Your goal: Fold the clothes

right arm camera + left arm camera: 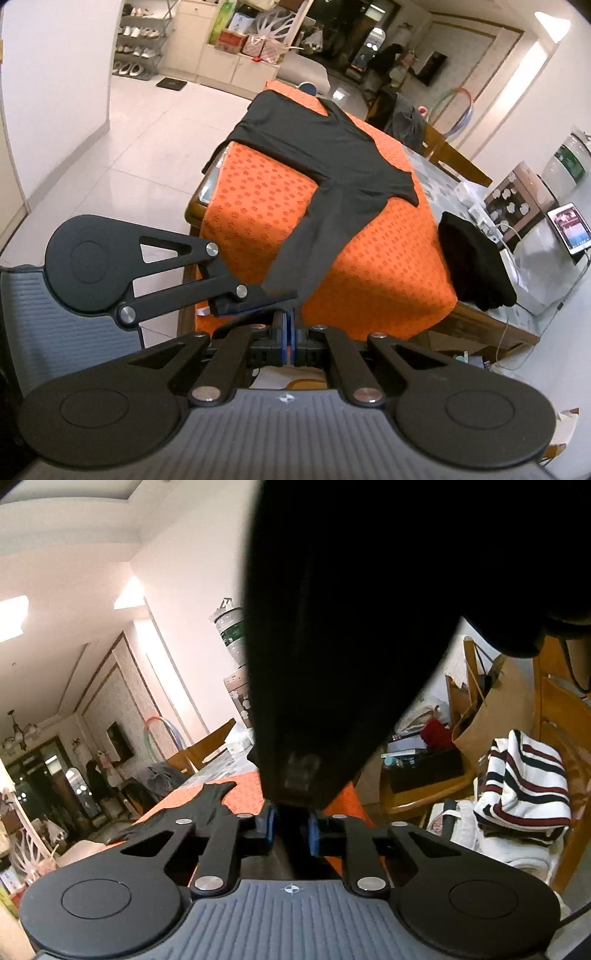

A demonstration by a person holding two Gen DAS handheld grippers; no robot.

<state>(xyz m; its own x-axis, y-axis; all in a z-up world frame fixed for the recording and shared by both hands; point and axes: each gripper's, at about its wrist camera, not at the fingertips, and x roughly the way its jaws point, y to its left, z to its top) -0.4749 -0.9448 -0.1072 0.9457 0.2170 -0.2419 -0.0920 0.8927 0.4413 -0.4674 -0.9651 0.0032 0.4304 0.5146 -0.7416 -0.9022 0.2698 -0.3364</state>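
A black long-sleeved garment (325, 155) lies spread across the orange patterned cloth (373, 266) that covers the near end of the bench (491, 321), one sleeve lifted off the cloth toward both grippers. The right gripper (289, 334) has its fingers pressed nearly together at the sleeve's end, though whether fabric truly sits between the blue pads (283, 332) is hard to make out, since the left gripper (255, 295) crosses just in front and its fingers cover the cuff. From the left wrist camera, the left gripper (291, 829) holds its fingers narrow on dark cloth, and the raised sleeve (351, 646) hangs so close to the lens that it blots out most of the upper right of the view as a featureless black mass. Beyond it, only the far sleeve shows on the orange cloth. A second dark folded pile (474, 266) rests on the bench just past the cloth's edge. A striped white, navy and maroon garment (524, 786) is draped over a wooden chair (565, 716), partly cut off by the frame.
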